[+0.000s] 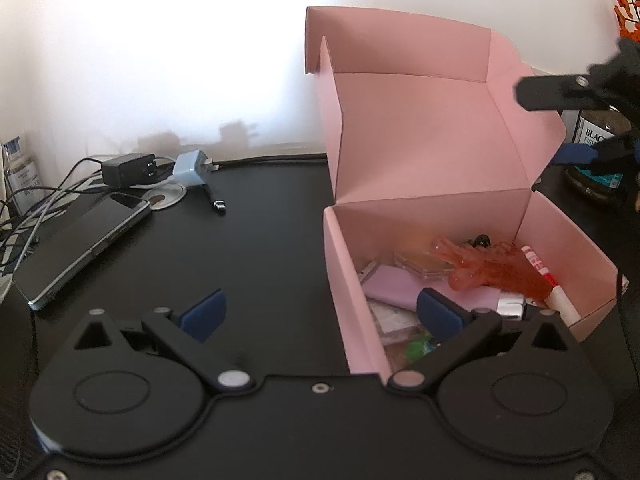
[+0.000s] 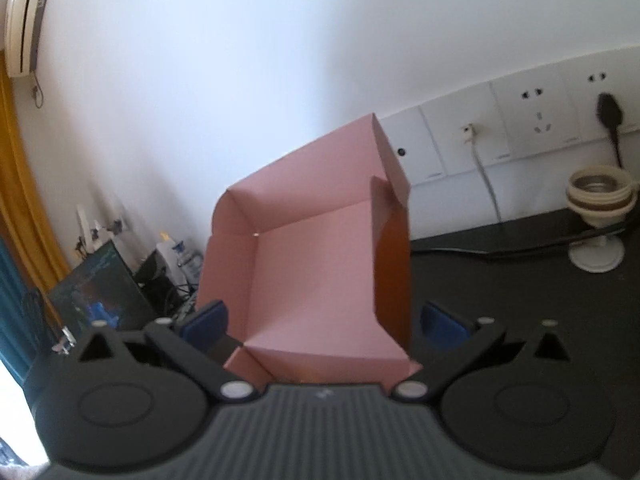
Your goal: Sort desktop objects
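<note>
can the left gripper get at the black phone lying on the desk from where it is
Probably yes. The left gripper is open and empty, and the flat black smartphone lies uncovered on the black desk ahead to its left, clear of the open pink cardboard box. Cables crowd only its far side.

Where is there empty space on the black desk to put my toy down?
The biggest bare patch of desk lies between the phone and the pink box. The back left corner is crowded with chargers and cables. The box itself already holds an orange hair clip and other bits.
</note>
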`<state>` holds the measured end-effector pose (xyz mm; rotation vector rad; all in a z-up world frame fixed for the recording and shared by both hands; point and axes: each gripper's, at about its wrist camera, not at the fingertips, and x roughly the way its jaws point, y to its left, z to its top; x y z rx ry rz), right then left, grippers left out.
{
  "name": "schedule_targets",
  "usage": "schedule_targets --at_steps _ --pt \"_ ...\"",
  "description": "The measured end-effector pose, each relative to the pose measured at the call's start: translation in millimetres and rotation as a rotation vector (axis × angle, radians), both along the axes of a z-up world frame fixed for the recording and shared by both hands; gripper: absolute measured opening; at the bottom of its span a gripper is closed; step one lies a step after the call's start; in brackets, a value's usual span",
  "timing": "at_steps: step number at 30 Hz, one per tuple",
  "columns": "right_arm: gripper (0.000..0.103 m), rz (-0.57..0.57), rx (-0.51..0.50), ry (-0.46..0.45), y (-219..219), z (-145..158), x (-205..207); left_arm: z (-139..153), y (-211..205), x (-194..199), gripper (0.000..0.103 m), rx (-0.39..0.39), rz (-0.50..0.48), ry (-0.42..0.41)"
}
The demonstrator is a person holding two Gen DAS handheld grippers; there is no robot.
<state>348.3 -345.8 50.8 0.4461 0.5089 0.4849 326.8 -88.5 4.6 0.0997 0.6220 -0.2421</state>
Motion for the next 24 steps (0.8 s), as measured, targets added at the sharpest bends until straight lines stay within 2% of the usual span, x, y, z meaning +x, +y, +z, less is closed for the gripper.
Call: schedule_targets --at_steps 20,24 --pt "0.102 -0.027 -0.010 0.037 2 -3 29 3 -1 1 0.103 -0.003 -0.004 0.002" --pt "0.102 -0.014 0.003 0.069 1 -6 36 3 -2 0 0.103 -0.003 -0.004 -0.001"
